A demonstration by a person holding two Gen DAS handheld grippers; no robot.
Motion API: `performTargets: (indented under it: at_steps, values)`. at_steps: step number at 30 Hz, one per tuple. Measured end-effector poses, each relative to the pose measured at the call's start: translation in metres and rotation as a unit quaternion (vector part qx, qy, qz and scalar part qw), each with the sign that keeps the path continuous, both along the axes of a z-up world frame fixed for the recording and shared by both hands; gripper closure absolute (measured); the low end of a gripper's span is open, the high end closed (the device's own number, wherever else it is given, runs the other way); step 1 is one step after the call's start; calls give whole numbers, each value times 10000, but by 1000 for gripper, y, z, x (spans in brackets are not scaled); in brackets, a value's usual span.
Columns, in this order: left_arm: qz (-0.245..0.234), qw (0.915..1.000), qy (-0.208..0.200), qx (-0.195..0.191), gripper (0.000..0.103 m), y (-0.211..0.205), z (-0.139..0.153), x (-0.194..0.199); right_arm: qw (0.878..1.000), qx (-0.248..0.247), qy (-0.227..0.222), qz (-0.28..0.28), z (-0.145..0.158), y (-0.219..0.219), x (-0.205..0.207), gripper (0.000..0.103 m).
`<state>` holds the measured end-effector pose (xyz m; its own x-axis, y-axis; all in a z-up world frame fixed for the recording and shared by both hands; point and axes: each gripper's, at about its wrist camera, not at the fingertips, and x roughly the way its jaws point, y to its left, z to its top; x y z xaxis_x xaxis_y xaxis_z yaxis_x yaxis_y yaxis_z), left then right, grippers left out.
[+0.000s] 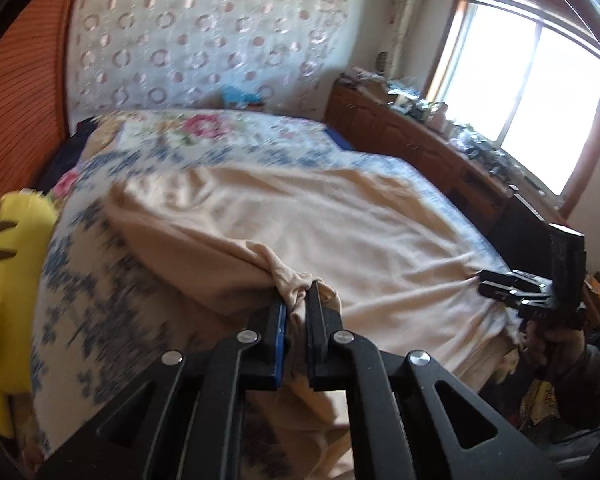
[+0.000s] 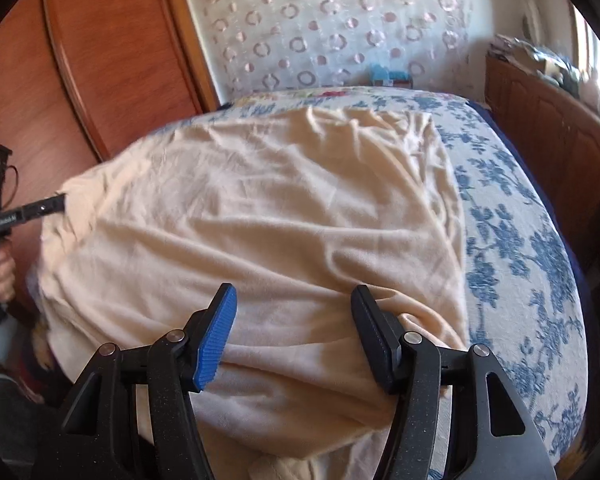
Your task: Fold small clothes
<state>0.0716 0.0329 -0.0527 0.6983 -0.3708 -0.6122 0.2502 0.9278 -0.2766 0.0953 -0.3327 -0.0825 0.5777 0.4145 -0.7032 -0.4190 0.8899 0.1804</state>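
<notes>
A cream-coloured garment (image 1: 284,220) lies spread over the bed, also in the right wrist view (image 2: 260,208). My left gripper (image 1: 298,300) is shut on a bunched near corner of the garment (image 1: 288,280) and lifts it slightly; it shows at the left edge of the right wrist view (image 2: 56,202). My right gripper (image 2: 294,320) is open, its fingers resting over the garment's near edge with cloth between them but not pinched. In the left wrist view the right gripper (image 1: 496,286) sits at the garment's right corner.
The bed has a blue floral cover (image 2: 520,248). A yellow plush toy (image 1: 8,280) lies at the bed's left side. A wooden wardrobe (image 2: 100,60) stands left, a cluttered wooden cabinet (image 1: 420,140) runs under the window, and a patterned curtain (image 1: 204,32) hangs behind.
</notes>
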Motion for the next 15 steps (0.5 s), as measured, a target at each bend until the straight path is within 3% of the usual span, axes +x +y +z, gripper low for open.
performTargets:
  at_steps: [6,15]
  values:
    - [-776,9961,-377,-171,100,-65,43,15,9989,-194,-310,-283,21,-28,-15,42]
    - [-1805,9813,-670,-60,99,-160,91,21,9971,-193,-374,-631,29,-67,-30,42]
